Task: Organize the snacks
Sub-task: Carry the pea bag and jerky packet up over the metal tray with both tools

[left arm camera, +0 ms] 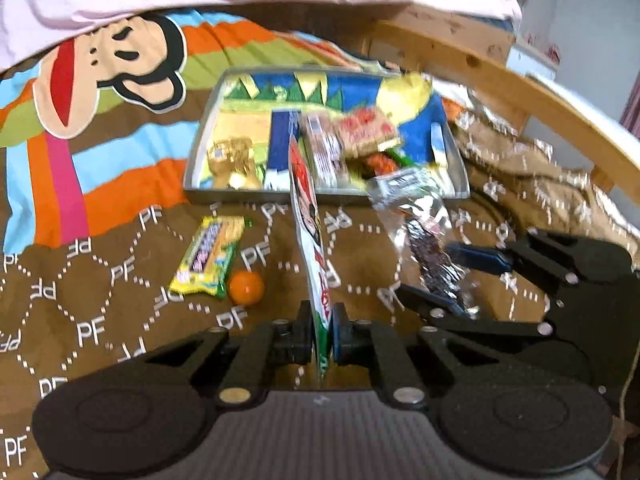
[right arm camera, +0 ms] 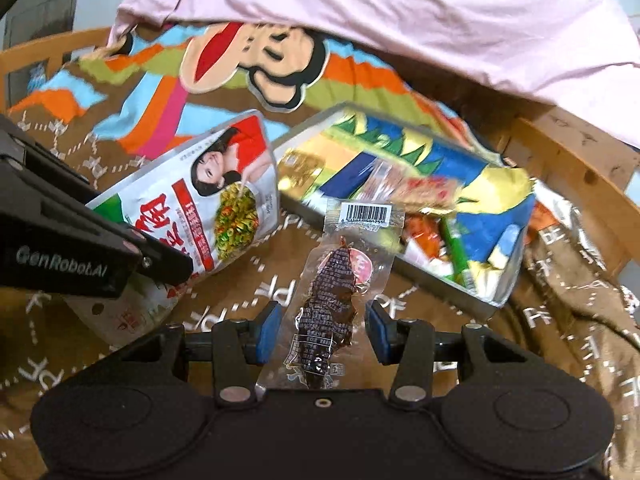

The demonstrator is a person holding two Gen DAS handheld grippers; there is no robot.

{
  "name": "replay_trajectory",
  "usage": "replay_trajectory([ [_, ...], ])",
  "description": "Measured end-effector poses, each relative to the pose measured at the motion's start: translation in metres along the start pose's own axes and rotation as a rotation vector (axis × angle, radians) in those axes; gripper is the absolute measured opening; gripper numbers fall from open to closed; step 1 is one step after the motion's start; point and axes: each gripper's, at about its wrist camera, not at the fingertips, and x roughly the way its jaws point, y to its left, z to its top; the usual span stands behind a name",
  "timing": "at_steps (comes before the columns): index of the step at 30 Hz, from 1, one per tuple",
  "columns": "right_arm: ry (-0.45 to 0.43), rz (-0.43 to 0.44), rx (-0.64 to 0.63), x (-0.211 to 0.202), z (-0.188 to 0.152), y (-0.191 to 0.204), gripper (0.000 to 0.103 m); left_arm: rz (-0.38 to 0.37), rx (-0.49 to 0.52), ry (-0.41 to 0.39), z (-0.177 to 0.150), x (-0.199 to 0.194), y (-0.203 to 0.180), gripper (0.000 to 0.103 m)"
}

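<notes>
My left gripper [left arm camera: 321, 334] is clamped tight on the bottom edge of a white pouch [right arm camera: 192, 204], held edge-on above the blanket [left arm camera: 100, 320]. My right gripper [right arm camera: 321, 330] stands partly open; a clear packet [right arm camera: 336, 280] of dark snack sits between the pads, gaps visible on both sides, so grip uncertain. Tray [left arm camera: 192, 184] of snacks lies just ahead. 1 yellow bar [left arm camera: 208, 256] and 1 orange ball [left arm camera: 247, 288] rest on the blanket near the tray.

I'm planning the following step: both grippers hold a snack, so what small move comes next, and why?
Probably carry both forward over the tray. The left gripper is shut on the white pouch, the right gripper holds the clear dark-snack packet, and both hang short of the tray's near rim.
</notes>
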Motion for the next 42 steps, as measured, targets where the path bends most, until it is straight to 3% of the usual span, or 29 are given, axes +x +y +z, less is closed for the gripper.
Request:
replay_trajectory([
  [6,-0.054,-0.045,0.028,-0.015,0.017,-0.019,0.048,0.019,-0.030,-0.044,0.030,0.002,0.002,0.009],
  [13,-0.119,-0.085,0.013,-0.019,0.059,-0.051,0.048,-0.007,-0.088,-0.120,0.077,0.011,0.003,0.009],
  [19,-0.182,-0.110,0.146,0.007,0.072,-0.096,0.048,-0.033,-0.101,-0.173,0.112,0.036,0.009,0.009],
  [25,-0.155,-0.123,0.276,0.053,0.063,-0.131,0.048,-0.083,-0.137,-0.197,0.139,0.082,0.022,0.009],
  [30,-0.142,-0.141,0.316,0.087,0.065,-0.147,0.048,-0.139,-0.176,-0.211,0.146,0.118,0.039,0.009],
  [34,-0.112,-0.152,0.304,0.109,0.066,-0.148,0.048,-0.140,-0.239,-0.209,0.139,0.139,0.052,0.009],
  [42,-0.083,-0.192,0.308,0.123,0.061,-0.145,0.048,-0.176,-0.279,-0.170,0.132,0.164,0.069,0.009],
])
